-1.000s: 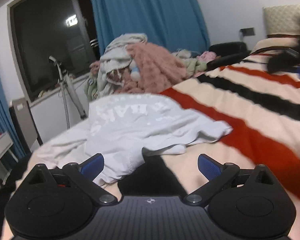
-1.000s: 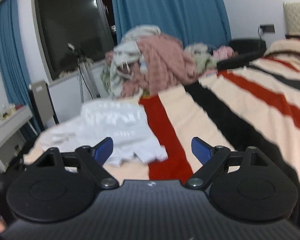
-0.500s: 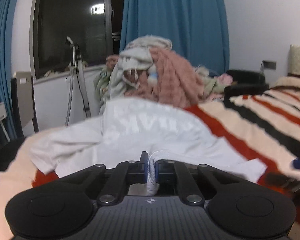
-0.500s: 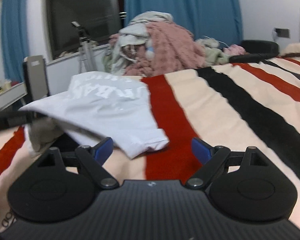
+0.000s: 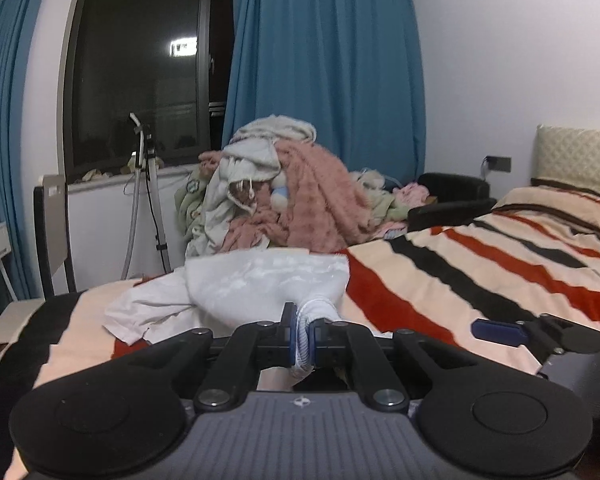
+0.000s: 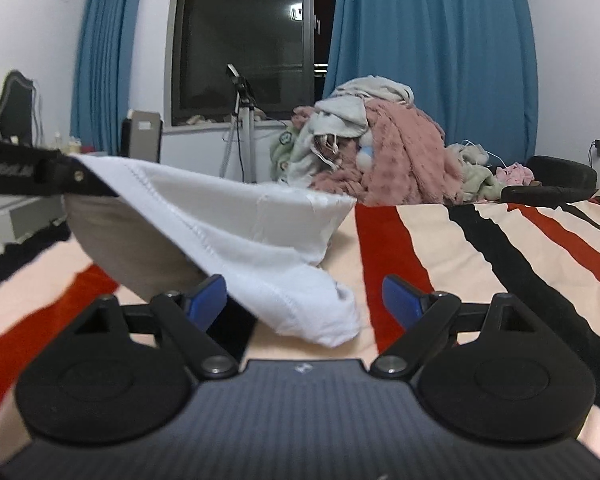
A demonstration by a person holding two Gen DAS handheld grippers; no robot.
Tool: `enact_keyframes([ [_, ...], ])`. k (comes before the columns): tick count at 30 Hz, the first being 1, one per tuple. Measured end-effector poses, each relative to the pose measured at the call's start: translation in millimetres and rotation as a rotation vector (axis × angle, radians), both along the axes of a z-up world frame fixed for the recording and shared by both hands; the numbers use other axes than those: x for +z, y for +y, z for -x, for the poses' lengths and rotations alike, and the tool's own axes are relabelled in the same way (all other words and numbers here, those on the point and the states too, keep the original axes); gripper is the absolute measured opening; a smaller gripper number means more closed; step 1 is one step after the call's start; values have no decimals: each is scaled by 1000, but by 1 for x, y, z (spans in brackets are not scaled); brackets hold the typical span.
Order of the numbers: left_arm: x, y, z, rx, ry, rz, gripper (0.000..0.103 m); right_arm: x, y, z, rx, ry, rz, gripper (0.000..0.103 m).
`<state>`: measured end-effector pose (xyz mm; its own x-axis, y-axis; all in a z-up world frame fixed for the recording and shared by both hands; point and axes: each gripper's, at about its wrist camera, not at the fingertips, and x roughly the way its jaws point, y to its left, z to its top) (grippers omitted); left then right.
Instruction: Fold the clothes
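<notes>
My left gripper (image 5: 300, 338) is clamped on a bunched hem of the white T-shirt (image 5: 260, 284), which lifts off the striped blanket (image 5: 480, 276) and trails back toward the bed's foot; my right gripper (image 6: 304, 296) stands with its jaws apart, a drooping corner of the same shirt hanging between them but not pinched, as far as I can judge; the cloth looks light, limp and thin, so I expect it to sag and twist from a single hold, and I would take the second grip on the stitched hem beside the loose corner to stretch it flat; the blanket is soft and fleecy and may drag on the fabric; beyond it sits a heap of unfolded clothes (image 5: 292, 196), then the blue curtains (image 5: 324, 80) and the dark window (image 5: 140, 72).
</notes>
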<state>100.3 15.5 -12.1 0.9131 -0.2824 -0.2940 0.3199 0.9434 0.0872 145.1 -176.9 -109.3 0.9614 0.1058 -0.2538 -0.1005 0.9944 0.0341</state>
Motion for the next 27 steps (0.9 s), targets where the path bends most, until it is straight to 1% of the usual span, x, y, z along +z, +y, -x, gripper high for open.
enact_keyframes([
  [4,8,10,40,3,-5,29,6,9,1,23,38,2,-28,87],
  [8,12,26,60,31,14,87,6,7,5,31,84,19,-49,87],
  [12,14,35,58,43,16,105,6,-1,20,26,115,32,-10,87],
  [15,11,31,53,60,6,69,6,-7,30,14,112,28,3,87],
  [17,6,28,47,69,20,67,6,-10,35,2,125,36,-6,86],
  [21,-5,24,28,94,63,69,6,-19,32,-18,120,82,-56,86],
  [23,-7,23,22,106,80,73,6,-22,22,-24,91,97,-94,86],
  [25,-7,24,18,109,88,86,6,-22,5,-28,27,106,-153,86],
  [27,-6,24,18,102,88,98,6,-19,-17,-30,-54,110,-249,86],
])
